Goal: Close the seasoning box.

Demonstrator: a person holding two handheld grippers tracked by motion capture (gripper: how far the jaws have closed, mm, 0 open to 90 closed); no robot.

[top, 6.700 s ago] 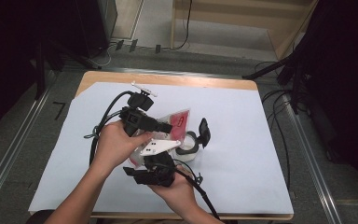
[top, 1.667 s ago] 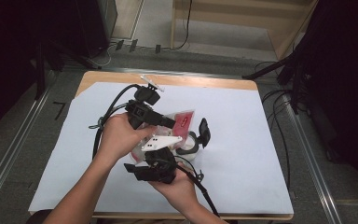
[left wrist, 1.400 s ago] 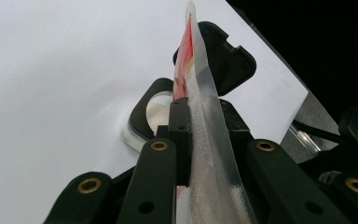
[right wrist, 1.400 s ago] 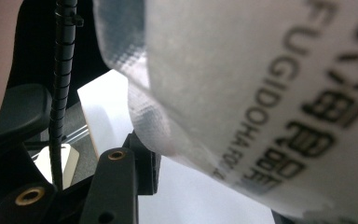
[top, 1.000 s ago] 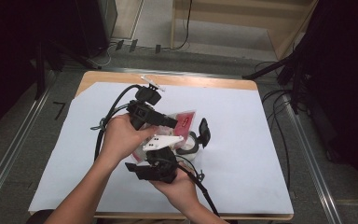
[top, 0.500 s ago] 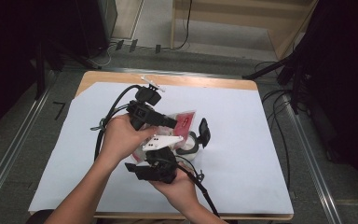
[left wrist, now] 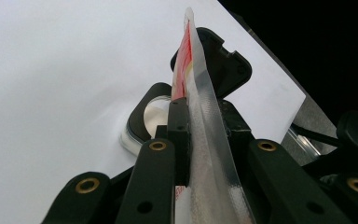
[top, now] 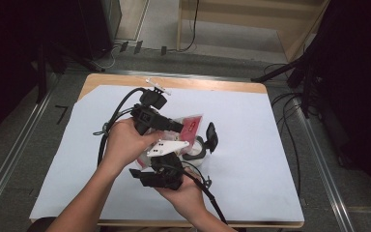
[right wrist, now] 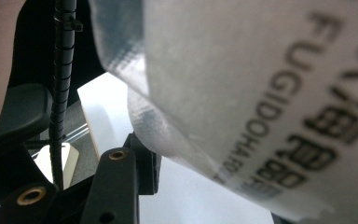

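Left gripper view puts the packet (left wrist: 200,107) edge-on between my own jaws, which are clamped on its clear sealed strip; its long axis runs straight away from me, up and forward over the white sheet (left wrist: 51,70). Just beyond it sits a round container (left wrist: 149,121) with its black lid (left wrist: 226,65) flipped open. From the high view, my left gripper (top: 157,121) holds the packet's far end and my right gripper (top: 166,164) sits nearer, under its white end. Right gripper view is too blurred and close: I cannot tell whether that one grips the packet. The container lies just right of both grippers.
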